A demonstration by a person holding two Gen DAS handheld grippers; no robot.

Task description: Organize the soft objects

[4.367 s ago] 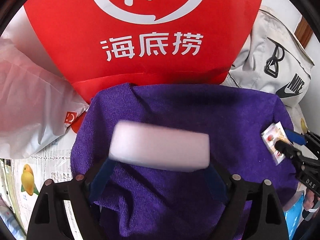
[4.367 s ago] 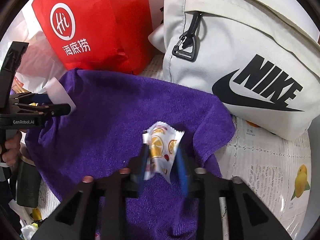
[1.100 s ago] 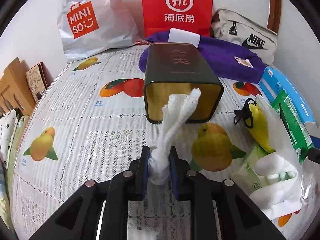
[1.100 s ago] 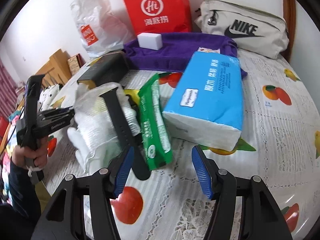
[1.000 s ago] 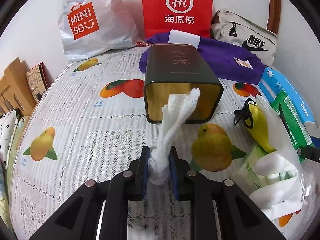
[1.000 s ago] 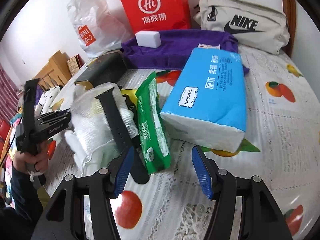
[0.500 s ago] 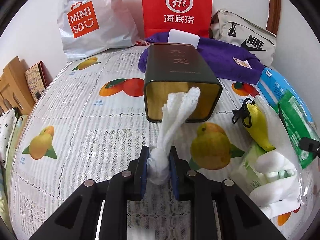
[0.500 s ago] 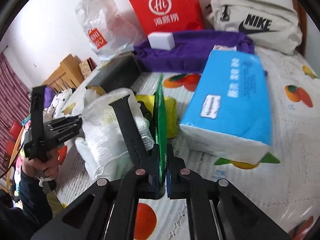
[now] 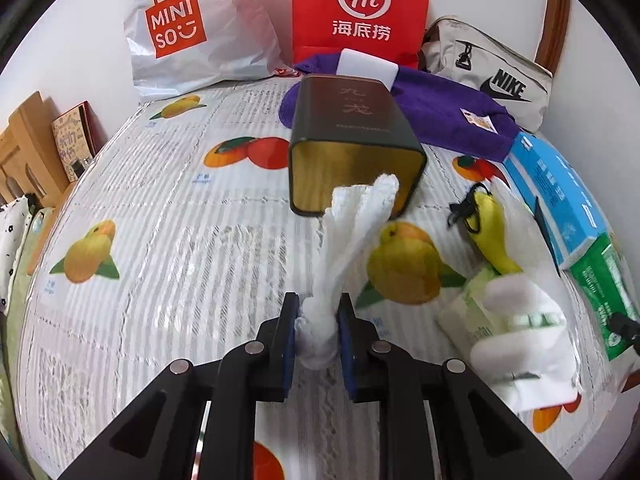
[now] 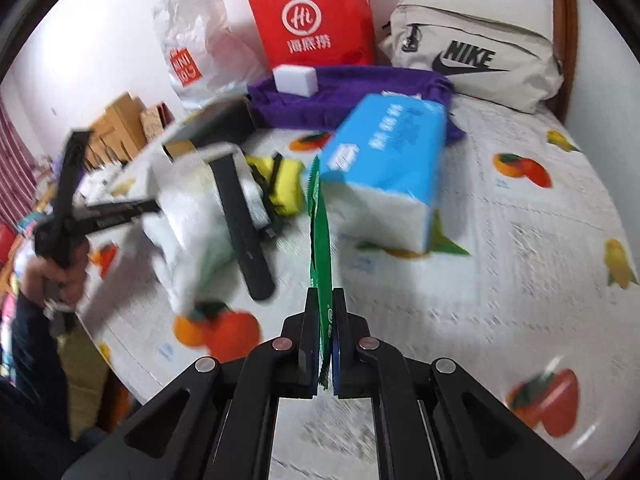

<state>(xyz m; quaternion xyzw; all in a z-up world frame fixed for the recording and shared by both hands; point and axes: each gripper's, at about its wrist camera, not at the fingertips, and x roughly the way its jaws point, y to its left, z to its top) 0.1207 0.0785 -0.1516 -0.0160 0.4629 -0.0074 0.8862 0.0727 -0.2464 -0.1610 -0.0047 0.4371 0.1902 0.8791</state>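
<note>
Lifted edge-on since a second ago, green packet (image 10: 320, 236) sits clamped in right gripper (image 10: 326, 344); left gripper (image 9: 318, 334) pinches white cloth (image 9: 348, 236) at six o'clock of tin (image 9: 352, 140).

A second ago the right gripper (image 10: 326, 344) stood wide open around the green packet (image 10: 322, 248); now its jaws pinch it edge-on, lifted beside the blue tissue pack (image 10: 384, 168).

Both grippers are matte black plastic frames. The left gripper (image 9: 318, 320) has angular linkage arms with triangular cut-outs, round silver screws at the pivots, and blue pads lining its fingers (image 9: 289, 336). The right gripper (image 10: 326, 336) is built the same. The person's hand (image 10: 60, 270) emerges from a dark sleeve (image 10: 36, 360) beside the left gripper's handle.
</note>
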